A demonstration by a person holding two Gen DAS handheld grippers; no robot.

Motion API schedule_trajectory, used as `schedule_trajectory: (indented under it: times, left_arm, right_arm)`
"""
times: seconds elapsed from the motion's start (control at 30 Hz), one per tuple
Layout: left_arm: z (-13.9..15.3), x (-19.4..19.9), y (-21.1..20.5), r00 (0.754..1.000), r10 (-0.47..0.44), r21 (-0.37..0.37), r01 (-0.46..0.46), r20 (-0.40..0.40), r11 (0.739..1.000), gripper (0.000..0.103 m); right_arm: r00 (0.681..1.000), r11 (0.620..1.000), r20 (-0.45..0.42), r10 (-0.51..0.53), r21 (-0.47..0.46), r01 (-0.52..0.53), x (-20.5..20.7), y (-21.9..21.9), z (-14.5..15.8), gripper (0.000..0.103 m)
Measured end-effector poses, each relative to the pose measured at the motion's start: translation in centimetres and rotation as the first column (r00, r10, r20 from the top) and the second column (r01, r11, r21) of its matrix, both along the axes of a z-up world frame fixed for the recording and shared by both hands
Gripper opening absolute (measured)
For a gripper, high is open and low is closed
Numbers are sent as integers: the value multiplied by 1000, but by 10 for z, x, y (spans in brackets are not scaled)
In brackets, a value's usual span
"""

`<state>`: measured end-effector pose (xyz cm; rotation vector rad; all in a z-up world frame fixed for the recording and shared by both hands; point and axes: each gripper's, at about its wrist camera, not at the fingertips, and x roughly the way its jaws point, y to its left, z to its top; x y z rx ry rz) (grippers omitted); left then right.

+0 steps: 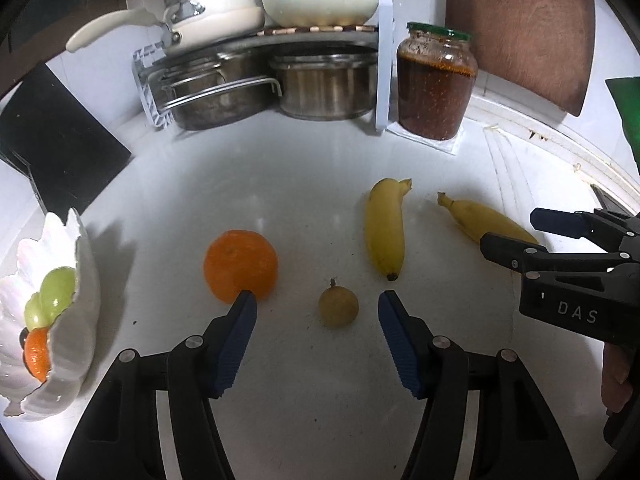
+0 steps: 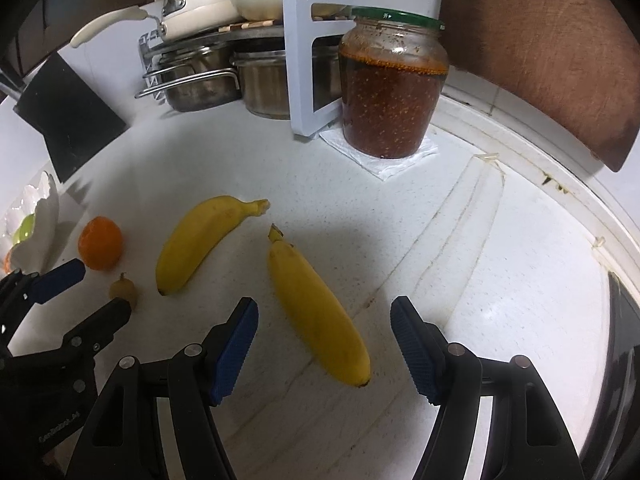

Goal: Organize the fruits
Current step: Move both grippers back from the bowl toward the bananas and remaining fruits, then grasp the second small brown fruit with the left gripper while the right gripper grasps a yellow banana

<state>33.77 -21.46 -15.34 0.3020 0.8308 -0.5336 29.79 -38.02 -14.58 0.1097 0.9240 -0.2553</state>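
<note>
On the white counter lie an orange, a small round yellow-brown fruit and two bananas. My left gripper is open just above the counter. The small fruit sits between its blue pads, untouched, and the left fingertip overlaps the orange's near edge. My right gripper is open, straddling the nearer banana without touching it. The other banana lies to its left. A white leaf-shaped bowl at the far left holds green fruits and an orange one.
At the back stand a jar of dark red preserve on a white mat and a rack of steel pots with white cookware on top. A black block is at the left. A brown board leans at the back right.
</note>
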Motion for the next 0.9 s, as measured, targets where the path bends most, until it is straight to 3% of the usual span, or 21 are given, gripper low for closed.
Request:
schedule_trajectory:
  times: [0.17,0.3,0.57,0.77,0.9]
  left_arm:
    - [-4,7,-6,1000,-8,7,8,-16,1000,53]
    - [-9,12,-9,999,-10,3,10,-41,1000,40]
    - [-11,13,-15,998,-33,-9,33,-56,999,23]
    - [-7,9,-12,999,-30,-27,29,-41,999,22]
    - [0,6,-8,999,-21,-38,20,-24,999,22]
  right_arm:
    - [1000,1000,-13,7,28,-7,8,-4,-5,69]
    - [1000,999,-17,5,38,-4,11,-6,-8,68]
    - [1000,998,-12,26,55,-25,14,-8,-11,43]
    - [999,997,-3,34,67,-34,11,-5,-7,29]
    - [999,996,3,37,77,-37,7,-1,-6,29]
